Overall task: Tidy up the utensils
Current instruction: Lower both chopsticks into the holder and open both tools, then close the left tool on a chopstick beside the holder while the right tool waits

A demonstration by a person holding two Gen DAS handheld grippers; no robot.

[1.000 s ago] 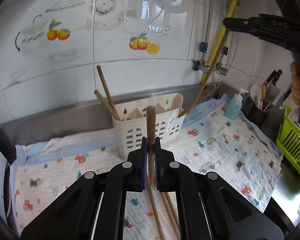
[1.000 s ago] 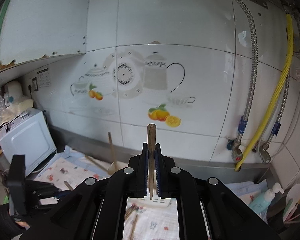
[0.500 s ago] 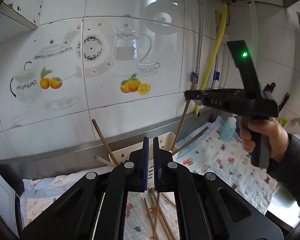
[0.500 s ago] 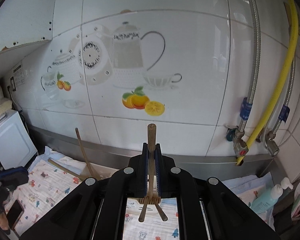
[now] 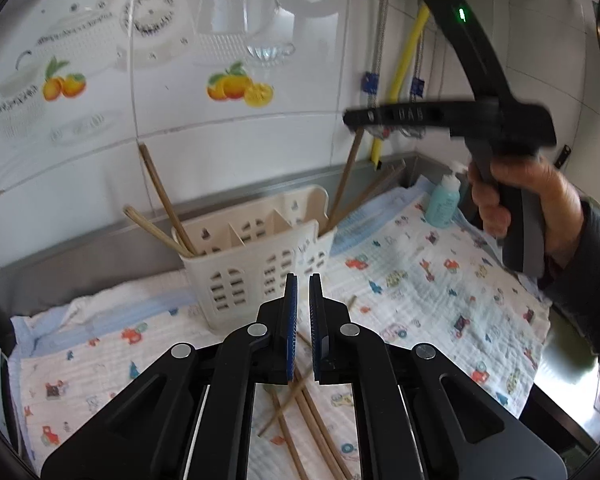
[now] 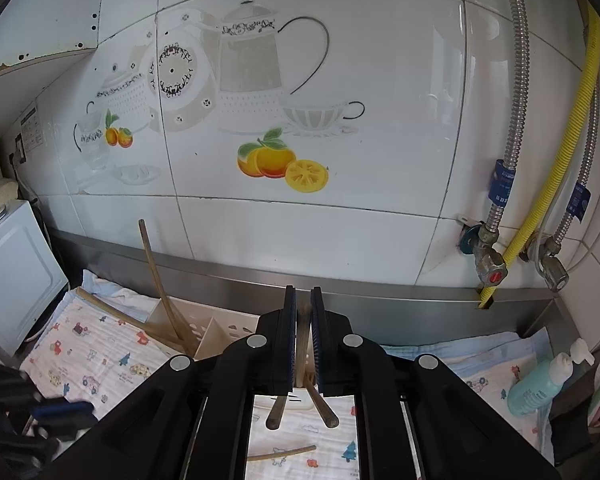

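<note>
A: Almost closed, the right gripper (image 6: 303, 292), around one chopstick (image 6: 302, 328) with the lower end already down in the right end of the white holder (image 5: 256, 264). Cannot tell whether pinched firmly or only standing loose between the pads.

B: And on the left?

A: Nothing held in the left gripper (image 5: 303, 280), pads a little apart, hovering over the loose chopsticks (image 5: 300, 412) on the cloth (image 5: 420, 288), just in front of the holder.

B: Dangers from here?

A: If released while so tilted, could lean far over the rim and perhaps tip the light holder. If moved sideways while pinched, could drag the holder along. On the left, easy to catch two crossed sticks at once, or a fold of cloth.
</note>
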